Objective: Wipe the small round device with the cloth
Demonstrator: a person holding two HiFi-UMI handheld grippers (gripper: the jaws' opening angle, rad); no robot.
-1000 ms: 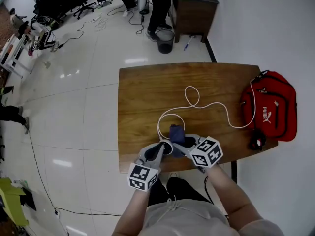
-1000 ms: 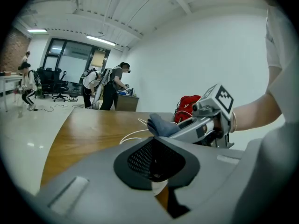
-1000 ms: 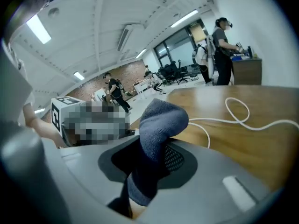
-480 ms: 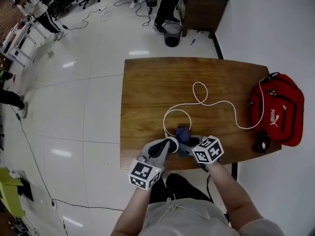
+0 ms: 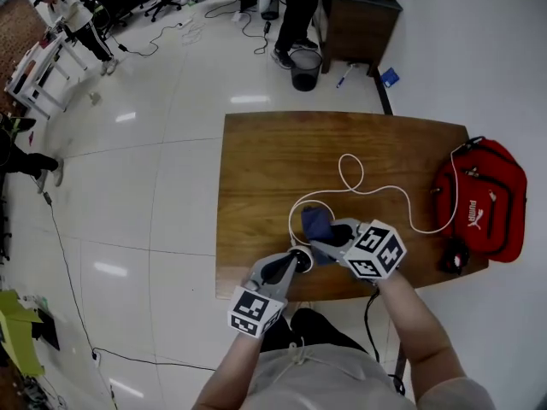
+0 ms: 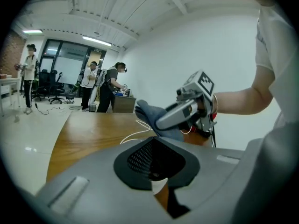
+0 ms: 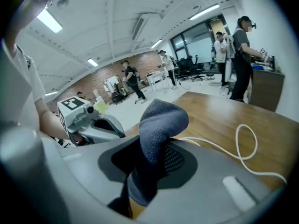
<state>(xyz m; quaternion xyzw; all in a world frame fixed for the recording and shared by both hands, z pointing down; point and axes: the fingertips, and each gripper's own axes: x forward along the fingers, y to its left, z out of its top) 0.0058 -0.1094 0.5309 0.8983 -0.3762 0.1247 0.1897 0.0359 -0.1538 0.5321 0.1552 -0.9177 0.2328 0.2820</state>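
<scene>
The left claw (image 5: 293, 263) is clamped shut on the small round device (image 6: 159, 185), a white piece showing between its dark pads. It holds the device over the near edge of the wooden table (image 5: 256, 178). The right claw (image 7: 149, 164) grips a blue-grey cloth (image 7: 159, 125), whose folded end bulges up out of the jaws. In the head view it sits just right of and slightly beyond the left claw, and the cloth looks clear of the device. A white cable (image 5: 376, 186) loops across the table toward a red bag (image 5: 483, 199) at the right edge.
</scene>
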